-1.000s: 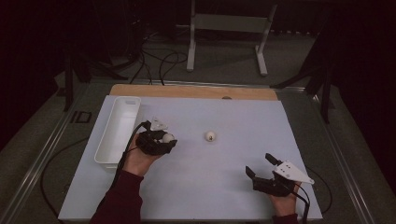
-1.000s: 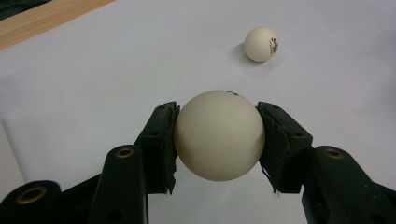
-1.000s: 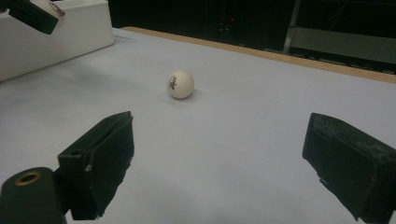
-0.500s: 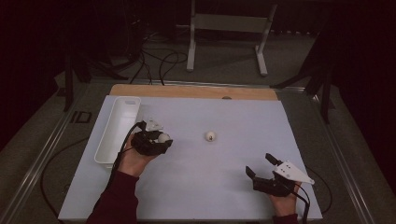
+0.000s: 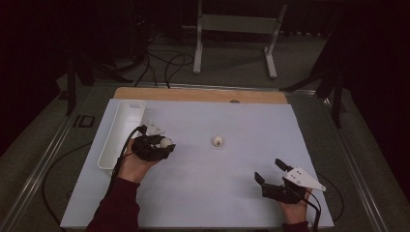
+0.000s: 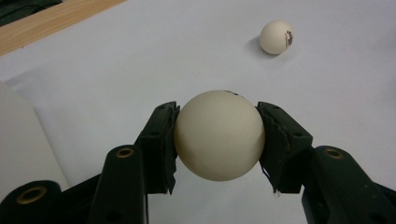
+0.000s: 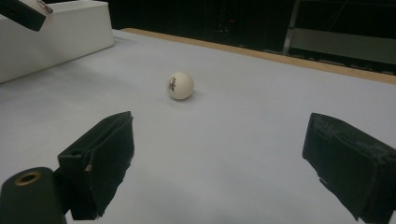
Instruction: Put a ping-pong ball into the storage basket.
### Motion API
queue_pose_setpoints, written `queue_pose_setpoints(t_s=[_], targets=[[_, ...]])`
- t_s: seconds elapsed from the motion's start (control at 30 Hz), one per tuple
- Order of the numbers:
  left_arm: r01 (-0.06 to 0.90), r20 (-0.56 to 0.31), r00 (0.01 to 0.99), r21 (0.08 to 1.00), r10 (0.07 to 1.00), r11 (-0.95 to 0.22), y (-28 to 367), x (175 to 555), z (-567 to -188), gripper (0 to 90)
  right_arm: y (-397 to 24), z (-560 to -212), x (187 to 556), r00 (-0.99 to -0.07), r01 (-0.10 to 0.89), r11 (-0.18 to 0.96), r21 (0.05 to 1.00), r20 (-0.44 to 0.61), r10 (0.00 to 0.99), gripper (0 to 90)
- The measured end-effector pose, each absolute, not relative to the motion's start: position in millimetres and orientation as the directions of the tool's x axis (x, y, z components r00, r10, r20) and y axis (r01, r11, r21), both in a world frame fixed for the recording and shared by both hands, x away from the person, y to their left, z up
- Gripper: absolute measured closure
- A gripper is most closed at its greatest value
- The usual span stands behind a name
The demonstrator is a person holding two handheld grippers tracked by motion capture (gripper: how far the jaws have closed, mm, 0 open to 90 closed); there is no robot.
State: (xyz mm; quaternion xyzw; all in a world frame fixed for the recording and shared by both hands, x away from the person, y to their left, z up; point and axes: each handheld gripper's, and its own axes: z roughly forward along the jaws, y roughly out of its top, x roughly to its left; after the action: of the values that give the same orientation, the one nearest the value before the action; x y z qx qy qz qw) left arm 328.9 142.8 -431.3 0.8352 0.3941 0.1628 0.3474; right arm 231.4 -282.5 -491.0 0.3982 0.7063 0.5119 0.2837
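Note:
My left gripper (image 5: 166, 143) (image 6: 219, 140) is shut on a cream ping-pong ball (image 6: 219, 135) (image 5: 166, 142), held beside the long white tray (image 5: 121, 133). A second ping-pong ball (image 5: 218, 140) (image 6: 277, 37) (image 7: 180, 85) with small print lies loose on the white table mat (image 5: 232, 164), to the right of the left gripper. My right gripper (image 5: 272, 171) (image 7: 219, 158) rests near the front right of the mat, jaws wide open with nothing between them, pointing toward the loose ball.
The white tray's wall (image 7: 51, 37) stands along the mat's left side. A wooden strip (image 5: 203, 94) borders the far edge. Cables (image 5: 159, 63) and a metal stand (image 5: 234, 34) sit on the floor beyond the table.
The left hand with its ball has shifted slightly left toward the tray. The right gripper and the loose ball have stayed put.

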Motion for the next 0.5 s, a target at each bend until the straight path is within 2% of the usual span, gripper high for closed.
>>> queue_pose_setpoints(t_s=[0.5], targets=[[0.548,-0.01,0.634,0.711,0.773,-0.44,147.2,332.6,-433.8,51.3,-282.2,-490.9,232.7,-0.527,0.268,0.161,0.95,0.005,0.85,8.8]])
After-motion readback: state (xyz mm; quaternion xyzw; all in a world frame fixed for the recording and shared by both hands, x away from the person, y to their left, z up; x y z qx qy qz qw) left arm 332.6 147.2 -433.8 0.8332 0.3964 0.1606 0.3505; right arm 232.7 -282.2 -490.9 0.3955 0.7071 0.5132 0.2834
